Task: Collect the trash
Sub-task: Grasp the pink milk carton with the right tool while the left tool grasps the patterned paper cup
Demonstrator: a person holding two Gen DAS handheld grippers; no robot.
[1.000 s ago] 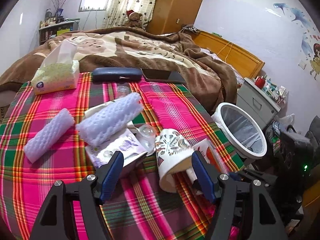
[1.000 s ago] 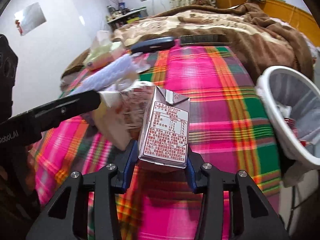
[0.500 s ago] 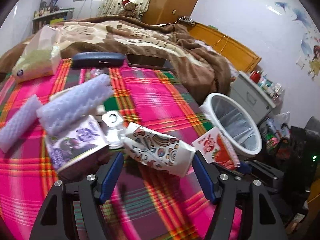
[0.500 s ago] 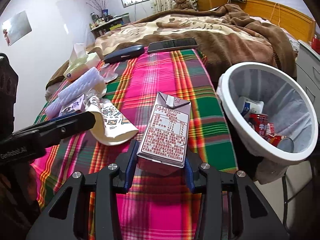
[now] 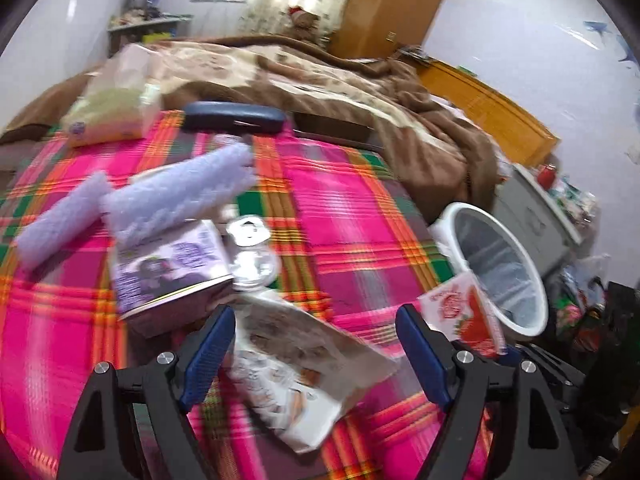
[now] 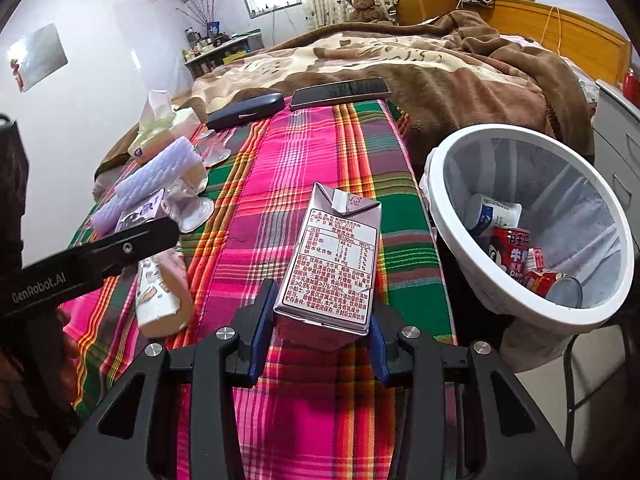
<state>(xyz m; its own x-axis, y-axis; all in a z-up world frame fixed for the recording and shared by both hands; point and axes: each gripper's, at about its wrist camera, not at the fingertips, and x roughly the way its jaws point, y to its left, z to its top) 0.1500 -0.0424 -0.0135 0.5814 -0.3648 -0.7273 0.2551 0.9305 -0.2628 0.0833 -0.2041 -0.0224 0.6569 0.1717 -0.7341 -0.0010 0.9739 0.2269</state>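
Plaid cloth [image 6: 320,152], pink-green-orange woven checks, covers the tabletop beside a bed with a brown plush blanket [image 6: 420,60]. Right gripper [image 6: 322,328] is clamped on a purple-grey milk carton [image 6: 332,260] — rectangular, glossy card, folded gable top, printed nutrition panel facing the camera, pads pressed on its lower sides. White round trash bin [image 6: 532,216] with a thin translucent liner stands just off the tabletop's right edge; red cans and a small white bottle lie inside. Left gripper [image 5: 316,348] has its jaws opening, blue ribbed pads wide apart; a crushed paper cup [image 5: 304,364] with brown printed pattern lies on its side between them on the cloth, pads not touching it as far as the blur allows. Just beyond the cup: a purple printed carton [image 5: 168,264] lying flat, clear plastic cups [image 5: 250,252], two lilac ridged foam rolls [image 5: 176,196]. Soft tissue pack [image 5: 116,116], dark hard glasses case [image 5: 234,117] and a flat black phone [image 6: 340,92] sit at the far edge.

Versus a second ago: the cup stood upright between narrower left jaws, now it is tipped over and the jaws stand wider. The right gripper's carton has come nearer the bin, with the bin's contents now visible — grip unchanged.
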